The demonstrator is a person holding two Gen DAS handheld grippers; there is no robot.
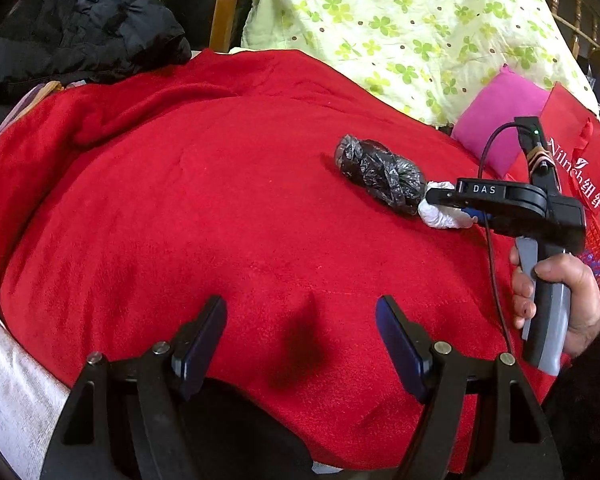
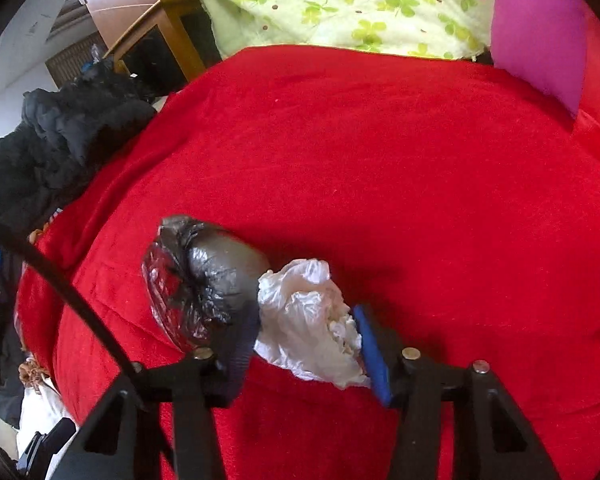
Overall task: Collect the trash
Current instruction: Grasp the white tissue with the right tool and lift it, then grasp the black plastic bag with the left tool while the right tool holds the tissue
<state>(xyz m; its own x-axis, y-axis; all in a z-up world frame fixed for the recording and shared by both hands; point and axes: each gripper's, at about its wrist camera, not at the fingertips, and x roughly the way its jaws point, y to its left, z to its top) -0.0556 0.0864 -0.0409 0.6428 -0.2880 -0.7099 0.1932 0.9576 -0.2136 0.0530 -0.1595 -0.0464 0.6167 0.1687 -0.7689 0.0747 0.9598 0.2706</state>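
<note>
The right tool [image 2: 306,346] pinches a crumpled white tissue [image 2: 312,320]: light, soft, squashes easily, best gripped mid-wad. The left tool [image 1: 300,340] stands spread, empty.

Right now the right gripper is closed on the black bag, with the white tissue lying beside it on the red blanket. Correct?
Not quite. The right gripper is closed on the white tissue; the black bag lies beside it on the red blanket. The right wrist view shows it.

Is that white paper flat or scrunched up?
Scrunched: the white paper is a crumpled wad between the right tongs, beside a black bag.
</note>
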